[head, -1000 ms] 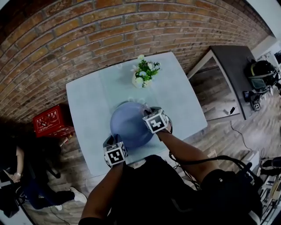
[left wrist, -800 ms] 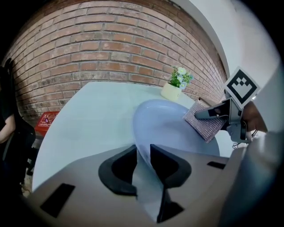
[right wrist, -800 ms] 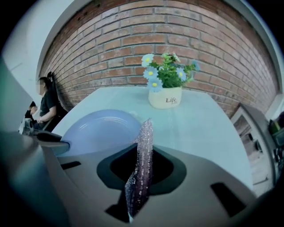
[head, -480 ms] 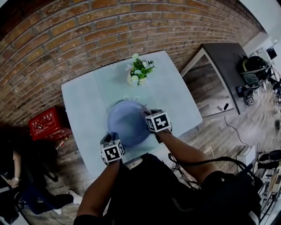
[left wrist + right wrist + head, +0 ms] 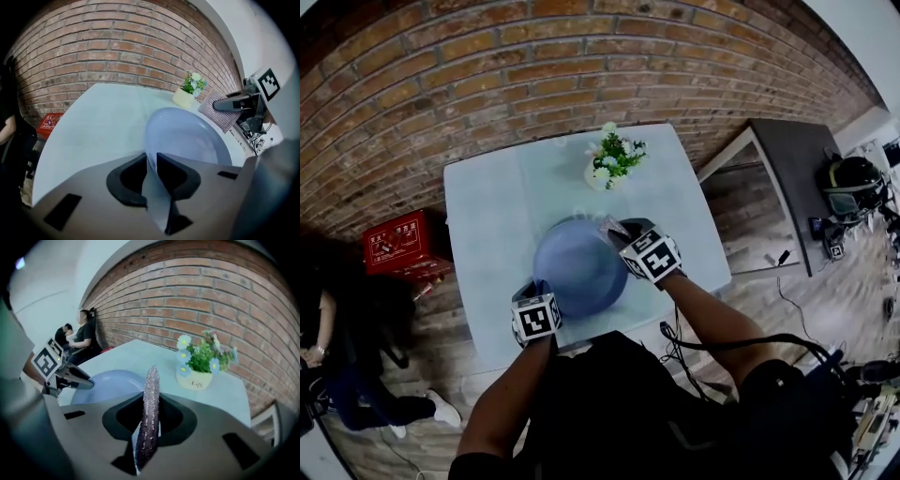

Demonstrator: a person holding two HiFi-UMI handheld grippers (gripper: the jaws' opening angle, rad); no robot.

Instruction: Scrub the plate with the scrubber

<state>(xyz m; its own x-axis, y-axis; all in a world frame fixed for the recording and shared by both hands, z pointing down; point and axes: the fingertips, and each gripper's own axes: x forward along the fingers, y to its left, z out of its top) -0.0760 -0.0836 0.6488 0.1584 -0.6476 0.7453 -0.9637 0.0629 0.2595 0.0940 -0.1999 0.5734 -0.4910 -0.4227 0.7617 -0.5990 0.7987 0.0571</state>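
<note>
So the left hand-held gripper (image 5: 151,165) is clamped on the near rim of the blue plate (image 5: 187,136), and you can see the rim pinched right between the two jaws in the left gripper view. The plate sits over the front half of the pale table (image 5: 487,216), in front of the person.

The right hand-held gripper (image 5: 149,416) is closed on the scrubber (image 5: 150,394), a sparkly purple-silver pad held edge-up between its jaws. From the head view the scrubber is at the plate's far right rim. I honestly can't tell if it's touching the plate or just hanging over it.

Behind the plate there's a little white pot of flowers (image 5: 609,159) near the table's far edge, well apart from both grippers. A brick wall (image 5: 487,66) runs behind the table, and a red crate (image 5: 401,248) sits on the floor off the table's left side.
</note>
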